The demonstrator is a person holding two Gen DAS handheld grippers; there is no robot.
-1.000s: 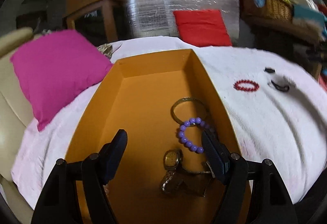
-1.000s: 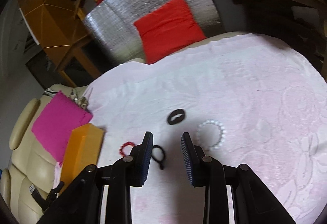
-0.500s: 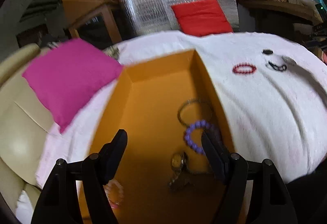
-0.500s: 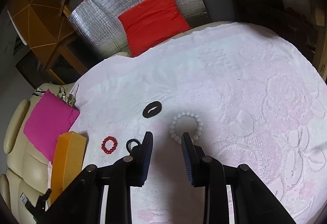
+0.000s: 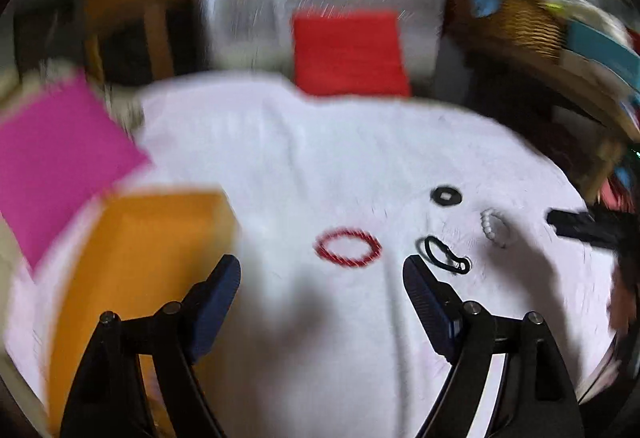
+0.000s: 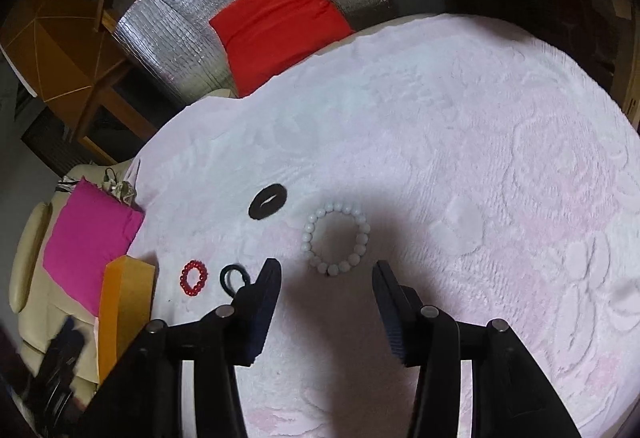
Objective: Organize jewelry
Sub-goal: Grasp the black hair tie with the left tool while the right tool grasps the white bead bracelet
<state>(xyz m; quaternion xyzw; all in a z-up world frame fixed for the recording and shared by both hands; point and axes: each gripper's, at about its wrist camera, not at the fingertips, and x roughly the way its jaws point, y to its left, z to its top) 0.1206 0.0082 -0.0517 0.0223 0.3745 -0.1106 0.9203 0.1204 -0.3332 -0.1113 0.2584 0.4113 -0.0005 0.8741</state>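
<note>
On the pale pink blanket lie a red bead bracelet, a thin black hair tie, a black fabric ring and a white bead bracelet. My left gripper hovers just short of the red bracelet, jaws opening wide, nothing between them. My right gripper is opening right in front of the white bracelet, nothing between its pads. The orange box stands at the left; its inside is hidden now.
A magenta cushion lies beyond the box on a cream sofa. A red cushion leans on a silver foil panel at the back. A wicker basket sits at the far right. The blanket stretches wide to the right.
The left gripper swung right, out from over the box to the red bracelet, and spread a little. The right gripper came closer to the white bracelet and its jaws widened.
</note>
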